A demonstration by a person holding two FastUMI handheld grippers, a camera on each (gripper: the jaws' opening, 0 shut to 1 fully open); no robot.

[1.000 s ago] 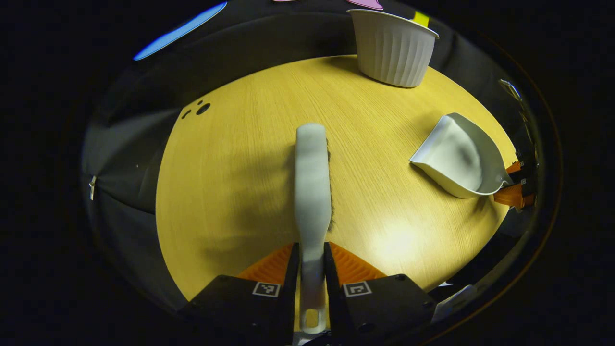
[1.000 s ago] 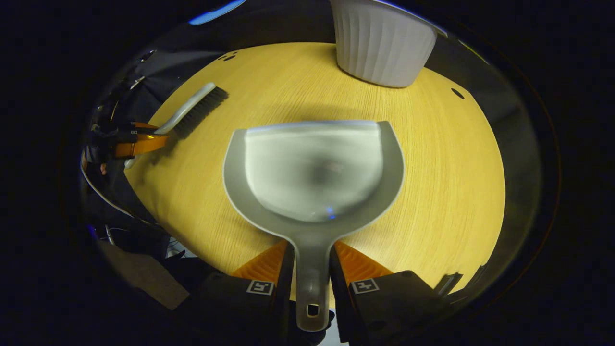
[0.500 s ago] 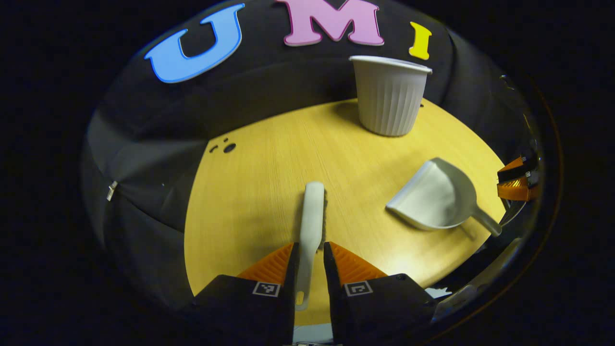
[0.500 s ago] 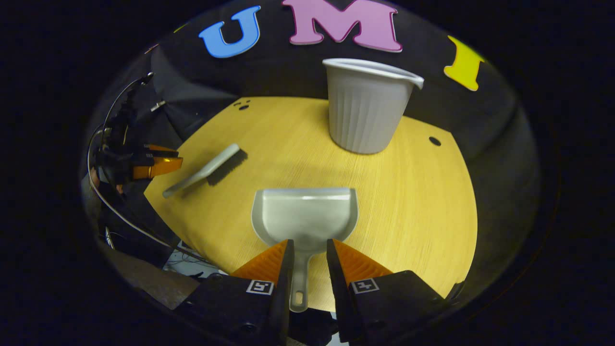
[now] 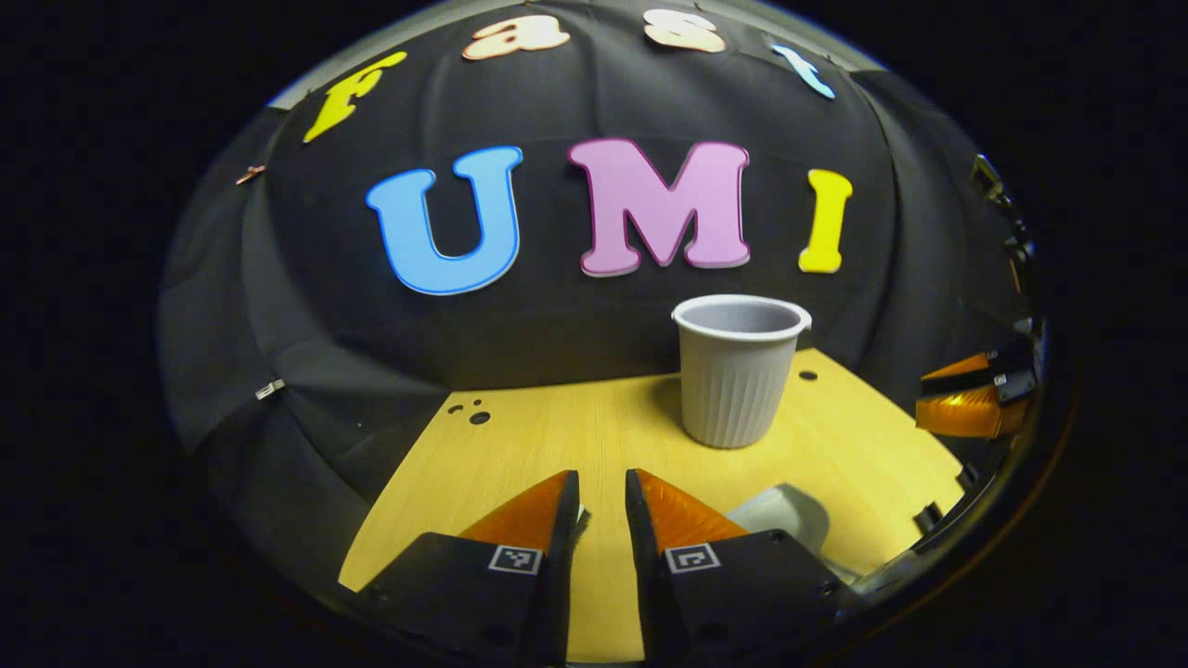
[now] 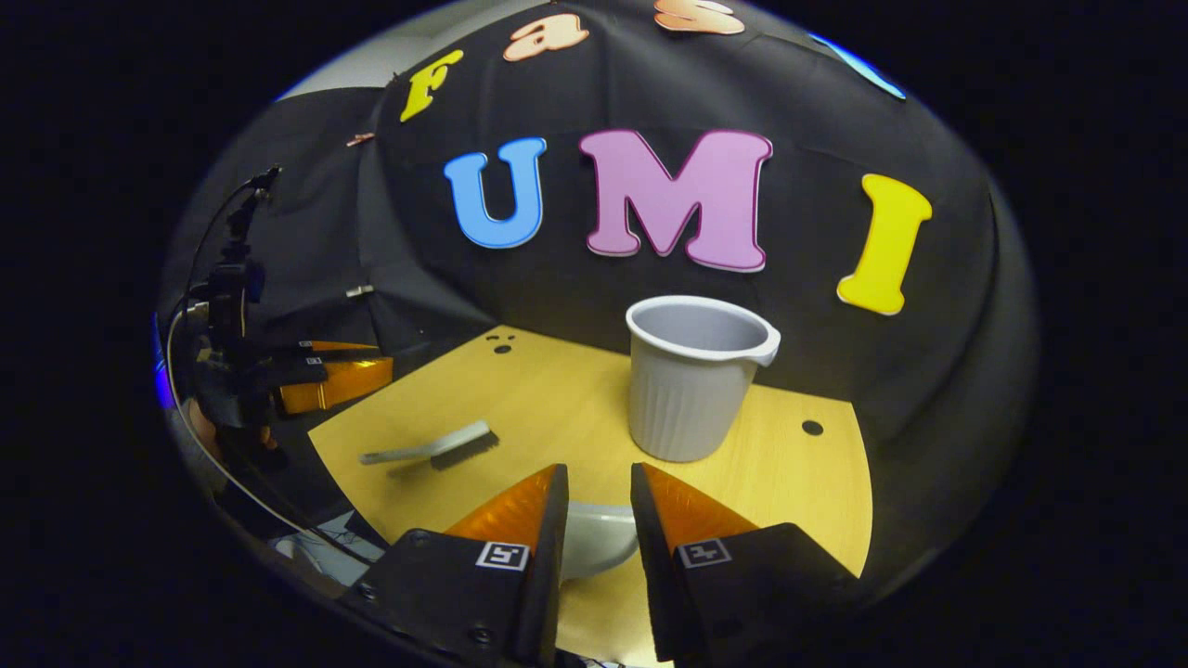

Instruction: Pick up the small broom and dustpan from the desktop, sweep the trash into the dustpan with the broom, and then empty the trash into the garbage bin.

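In the right gripper view the small grey broom lies flat on the yellow table, left of the ribbed grey garbage bin. The grey dustpan rests on the table just below and beyond my right gripper, which is open and holds nothing. My left gripper is open too, with a sliver of the broom showing beside its left finger. The dustpan sits low to its right, and the bin stands upright ahead of it.
Each gripper appears at the edge of the other's view: the right gripper at far right, the left gripper at far left with cables behind it. The black cloth wall rises right behind the table. Small dark holes mark the tabletop's far corners.
Both grippers let go of the handles they were shut on one second ago. They pulled back and tilted up; the broom and dustpan stay lying on the table.
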